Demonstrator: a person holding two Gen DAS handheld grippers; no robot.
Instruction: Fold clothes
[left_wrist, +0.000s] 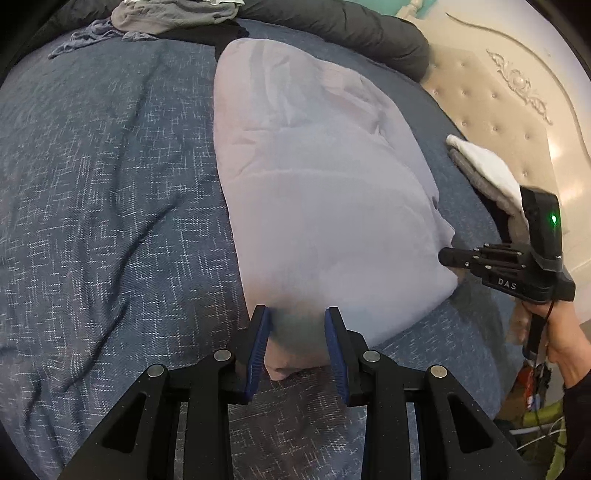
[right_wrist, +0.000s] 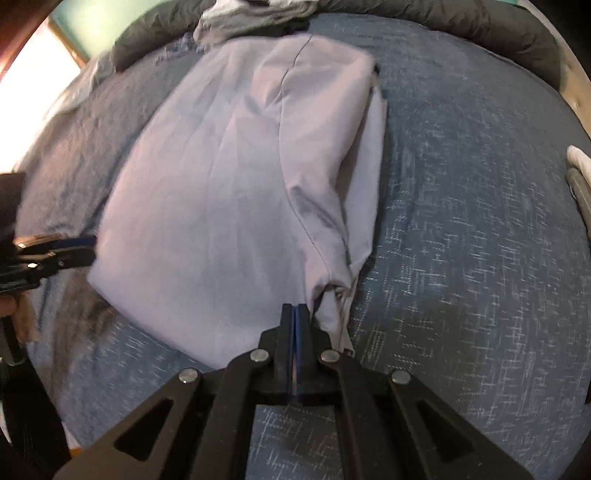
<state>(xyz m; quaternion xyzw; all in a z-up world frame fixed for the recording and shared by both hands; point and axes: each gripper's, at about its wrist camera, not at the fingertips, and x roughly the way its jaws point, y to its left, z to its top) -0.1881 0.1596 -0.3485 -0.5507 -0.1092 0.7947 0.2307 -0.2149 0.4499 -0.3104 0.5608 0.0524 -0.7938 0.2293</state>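
Folding is under way on one lilac garment (left_wrist: 317, 192), laid lengthwise on the blue bedspread (left_wrist: 110, 184) and already doubled into a long panel. At its near left corner, the left gripper (left_wrist: 297, 343) is seen part open, blue pads straddling the corner; whether they press the cloth cannot be told. At the near right corner, the right gripper (right_wrist: 294, 332) is fully closed; the bunched hem (right_wrist: 332, 295) lies just beside its tips, and it cannot be told whether any cloth is pinched. For a clean next fold, both corners should probably be gripped firmly, lifted together and carried level toward the far end, with edges kept aligned and the bunched corner flattened first. Count: two grippers, one garment in work, one small stack of folded items (left_wrist: 484, 173) at right, one unfolded heap (left_wrist: 173, 16) at the far side.
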